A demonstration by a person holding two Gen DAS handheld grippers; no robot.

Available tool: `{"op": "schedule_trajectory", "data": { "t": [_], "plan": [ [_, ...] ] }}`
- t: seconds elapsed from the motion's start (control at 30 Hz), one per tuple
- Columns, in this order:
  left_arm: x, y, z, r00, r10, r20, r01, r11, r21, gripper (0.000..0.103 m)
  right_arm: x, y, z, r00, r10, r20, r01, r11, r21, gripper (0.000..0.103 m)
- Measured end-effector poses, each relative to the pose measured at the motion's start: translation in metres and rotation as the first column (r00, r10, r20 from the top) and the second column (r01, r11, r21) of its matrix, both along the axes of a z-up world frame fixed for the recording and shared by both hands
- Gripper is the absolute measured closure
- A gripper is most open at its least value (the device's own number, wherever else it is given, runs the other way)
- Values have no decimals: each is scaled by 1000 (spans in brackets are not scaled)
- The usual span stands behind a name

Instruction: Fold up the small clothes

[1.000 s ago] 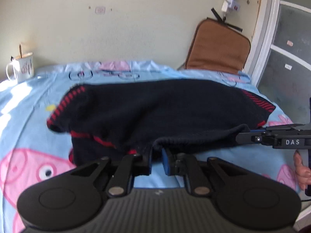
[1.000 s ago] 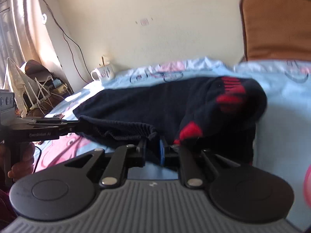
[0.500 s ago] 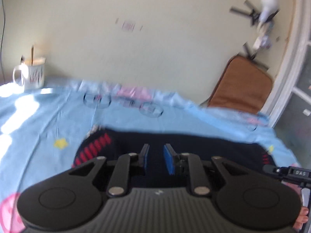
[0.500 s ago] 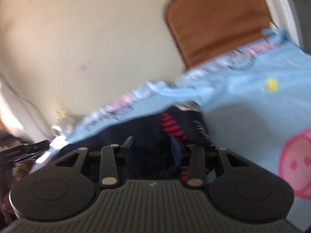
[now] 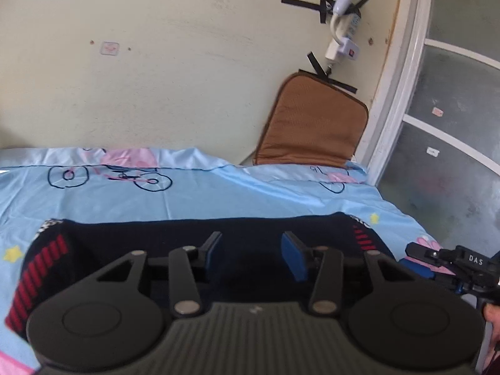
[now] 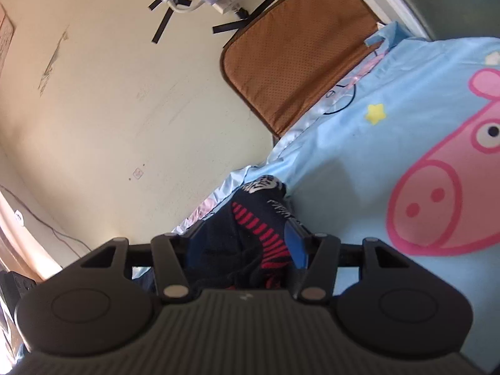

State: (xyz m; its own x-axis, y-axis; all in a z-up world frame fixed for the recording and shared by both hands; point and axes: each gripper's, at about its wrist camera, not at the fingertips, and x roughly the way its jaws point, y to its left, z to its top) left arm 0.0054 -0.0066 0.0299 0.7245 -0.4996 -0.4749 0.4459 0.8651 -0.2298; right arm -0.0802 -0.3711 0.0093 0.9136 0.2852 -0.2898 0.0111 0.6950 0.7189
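Hovering over dark sweater (image 5: 150,237): left gripper (image 5: 251,250), right gripper (image 6: 243,234), jaws just opened, seemingly gripping nothing.

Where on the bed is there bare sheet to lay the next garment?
Bare sheet runs between the dark sweater and the wall, up to the brown cushion. More lies right of the sweater, around the pink pig print. The near side is crowded by the sweater and both grippers.

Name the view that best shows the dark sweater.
Left wrist view: the sweater spans the sheet, red stripes at both ends. The right wrist view shows one bunched striped end.
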Motion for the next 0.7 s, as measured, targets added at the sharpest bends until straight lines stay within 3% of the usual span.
{"op": "schedule_trajectory", "data": {
  "t": [0.03, 0.1, 0.13, 0.2, 0.27, 0.43, 0.57, 0.7],
  "plan": [
    [5, -7, -6, 1000, -9, -26, 10, 1000, 24, 61, -1, -7, -5, 999, -41, -30, 42, 998, 42, 43],
    [12, -15, -25, 995, -27, -97, 32, 998, 51, 61, -7, -22, -14, 996, -91, -9, 92, 983, 159, 44],
    [12, -16, -37, 992, -31, -121, 38, 998, 54, 60, -10, -27, -18, 993, -121, -5, 119, 974, 192, 49],
    [2, -21, -40, 998, -35, -55, 40, 994, 100, 59, -12, -32, -21, 987, -158, -16, 158, 961, 227, 56],
    [-3, -18, -38, 997, -59, -48, 62, 996, 71, 52, -11, -30, -19, 982, -183, -32, 186, 962, 198, 61],
    [-6, -15, -37, 995, -90, -33, 93, 993, 73, 52, 0, -17, -12, 976, -207, -67, 211, 976, 62, 61],
    [-10, -2, -26, 993, -116, 15, 117, 993, -23, 52, 1, -19, -14, 972, -225, -72, 229, 972, 48, 62],
    [-1, -4, -27, 994, -101, -27, 101, 995, -19, 52, -1, -21, -14, 972, -226, -67, 230, 972, 57, 62]
  ]
}}
